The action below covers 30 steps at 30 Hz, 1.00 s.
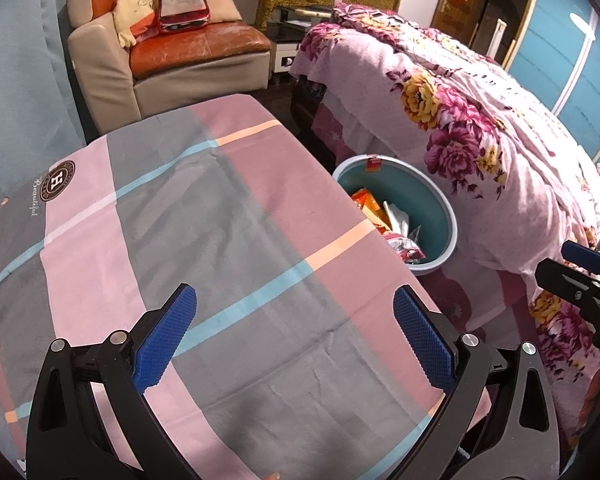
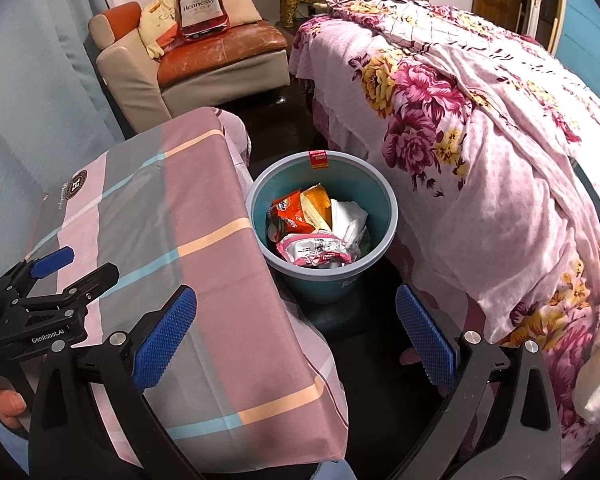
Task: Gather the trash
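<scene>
A checked cloth [image 1: 228, 216] in pink and grey covers the whole tabletop [image 2: 204, 208]. Just beside the tabletop, a blue bin [image 2: 324, 292] of wrappers stands on the dark floor [image 2: 380, 360].

The left gripper [image 1: 294, 334] hangs over the checked cloth [image 1: 204, 240] w/ jaws wide apart, nothing between them. Right of the cloth's edge stands the blue bin [image 1: 440, 204], partly hidden by the cloth, w/ wrappers [image 1: 384, 216] inside. Beyond the bin lies the floral bed [image 1: 460, 112], and the right gripper [image 1: 580, 276] shows at the far right, approx. level w/ the bin's base.
</scene>
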{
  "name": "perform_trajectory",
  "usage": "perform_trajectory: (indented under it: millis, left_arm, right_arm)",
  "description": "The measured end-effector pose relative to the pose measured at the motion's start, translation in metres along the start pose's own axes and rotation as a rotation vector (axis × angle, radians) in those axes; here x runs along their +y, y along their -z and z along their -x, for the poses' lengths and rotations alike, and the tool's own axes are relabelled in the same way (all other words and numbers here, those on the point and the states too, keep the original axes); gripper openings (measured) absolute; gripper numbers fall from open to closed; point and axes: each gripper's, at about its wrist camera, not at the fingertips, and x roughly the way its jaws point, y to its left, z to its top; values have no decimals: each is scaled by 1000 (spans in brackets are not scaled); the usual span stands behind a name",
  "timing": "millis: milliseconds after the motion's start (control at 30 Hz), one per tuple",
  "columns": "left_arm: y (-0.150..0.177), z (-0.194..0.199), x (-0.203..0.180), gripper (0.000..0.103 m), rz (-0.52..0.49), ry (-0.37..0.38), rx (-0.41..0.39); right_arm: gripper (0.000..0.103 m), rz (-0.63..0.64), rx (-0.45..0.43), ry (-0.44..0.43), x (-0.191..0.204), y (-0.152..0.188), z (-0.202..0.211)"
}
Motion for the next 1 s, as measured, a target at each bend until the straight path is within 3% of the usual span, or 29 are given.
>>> perform_trajectory:
  millis: [1000]
  left_arm:
    - [2,-16,-5,99,-14,-28,3]
  right_arm:
    - [96,-35,51,4,-9,5,-32]
